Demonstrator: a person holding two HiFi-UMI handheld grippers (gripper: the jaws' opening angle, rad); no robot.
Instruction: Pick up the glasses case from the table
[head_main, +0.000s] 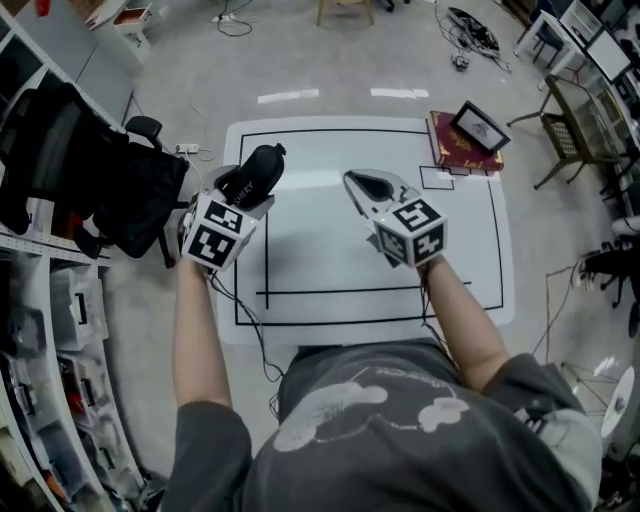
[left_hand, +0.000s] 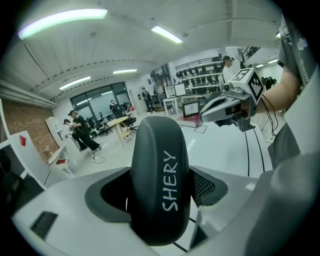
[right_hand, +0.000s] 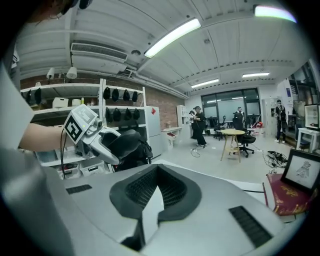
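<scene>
A black hard glasses case (head_main: 262, 166) with "SHERY" in white on it is held above the white table (head_main: 340, 255) near its back left. My left gripper (head_main: 256, 178) is shut on it. In the left gripper view the case (left_hand: 160, 175) stands upright between the two grey jaws and fills the gap. My right gripper (head_main: 356, 182) hangs over the middle of the table, shut, with nothing between its jaws. The right gripper view shows its own jaws (right_hand: 151, 200) meeting in a point, and the left gripper with the case (right_hand: 123, 142) off to the left.
A red book (head_main: 460, 150) with a small framed picture (head_main: 480, 125) leaning on it lies at the table's back right corner. Black lines are marked on the tabletop. A black chair with dark cloth (head_main: 100, 180) and shelves stand at the left.
</scene>
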